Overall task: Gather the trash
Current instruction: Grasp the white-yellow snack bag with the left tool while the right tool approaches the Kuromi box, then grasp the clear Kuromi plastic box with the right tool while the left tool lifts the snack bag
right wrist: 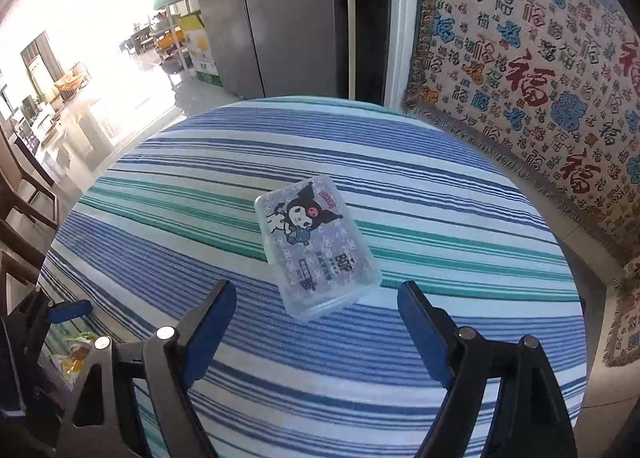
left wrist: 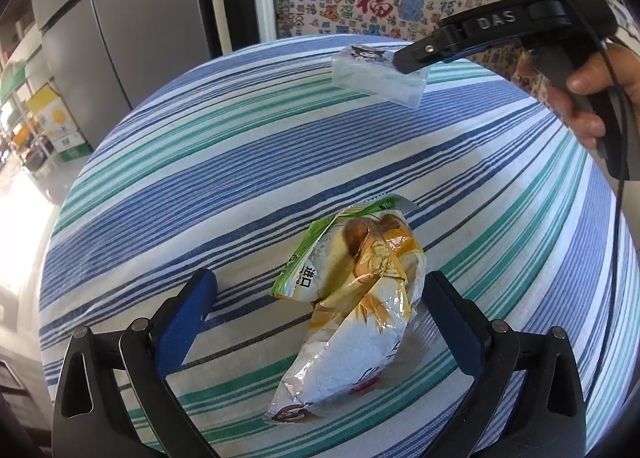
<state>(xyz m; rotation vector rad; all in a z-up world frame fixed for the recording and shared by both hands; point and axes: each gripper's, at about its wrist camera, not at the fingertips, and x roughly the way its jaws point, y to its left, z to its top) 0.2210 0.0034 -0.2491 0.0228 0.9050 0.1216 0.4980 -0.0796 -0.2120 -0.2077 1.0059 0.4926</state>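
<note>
A crumpled snack bag, white, yellow and green, lies on the striped tablecloth. My left gripper is open, its blue-padded fingers on either side of the bag, not touching it. A clear plastic box with a cartoon sticker lies on the cloth. My right gripper is open just in front of the box, not touching it. The box also shows in the left wrist view, partly behind the right gripper. The bag shows at the right wrist view's left edge.
The table is round, its edge close on all sides. A patterned blanket hangs at the back right. A grey refrigerator stands behind the table. A wooden chair is at the left.
</note>
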